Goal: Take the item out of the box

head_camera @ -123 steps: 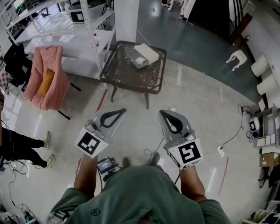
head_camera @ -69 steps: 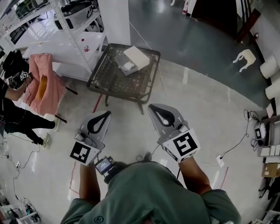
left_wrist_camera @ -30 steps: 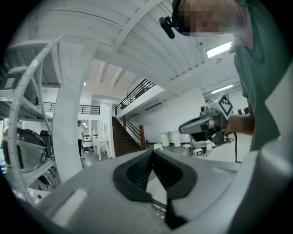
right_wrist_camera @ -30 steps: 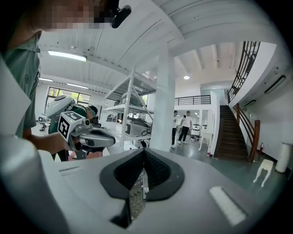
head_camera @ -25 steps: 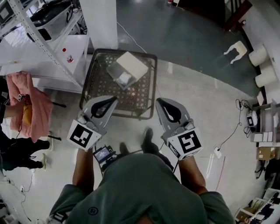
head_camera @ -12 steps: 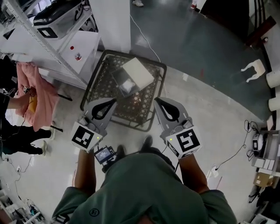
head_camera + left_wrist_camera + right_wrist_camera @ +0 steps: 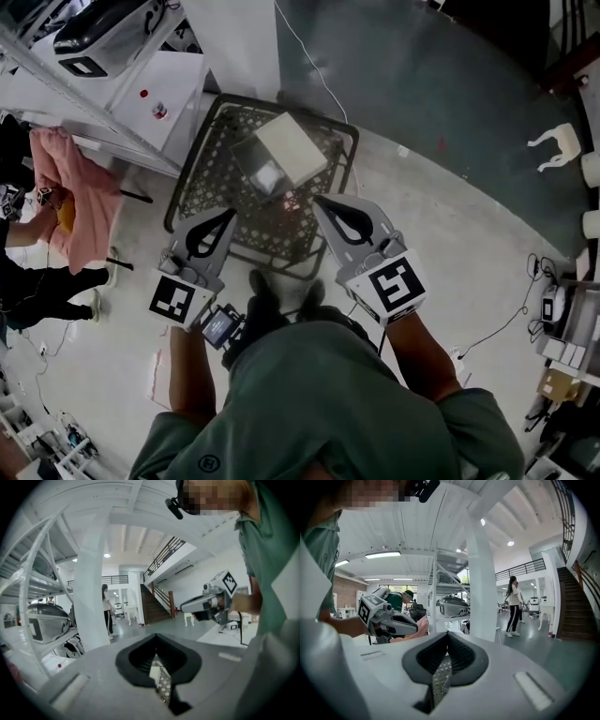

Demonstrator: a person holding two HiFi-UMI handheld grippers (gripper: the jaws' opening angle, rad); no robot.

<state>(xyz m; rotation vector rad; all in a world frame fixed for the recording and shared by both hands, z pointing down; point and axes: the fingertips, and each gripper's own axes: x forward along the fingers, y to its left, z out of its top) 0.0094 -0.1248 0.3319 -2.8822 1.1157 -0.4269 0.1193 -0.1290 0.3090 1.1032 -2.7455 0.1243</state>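
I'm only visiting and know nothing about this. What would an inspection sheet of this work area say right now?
Surface: dark mesh table on a pale floor.
Job's things: white box on the table, apparently open, something pale inside.
Clutter: nothing seen on the table besides the box.
Grippers: left gripper and right gripper both shut, empty, by the table's near edge, apart from the box.
Cables: white cable on the floor beyond the table; another cable at right.
Surroundings: white shelving, pink cloth.

A cream box (image 7: 292,148) sat on a black, lattice-patterned table (image 7: 211,183); beside the table, the grey left gripper (image 7: 230,217) and right gripper (image 7: 323,202) carried black-and-white square markers, near a green shirt (image 7: 319,403).
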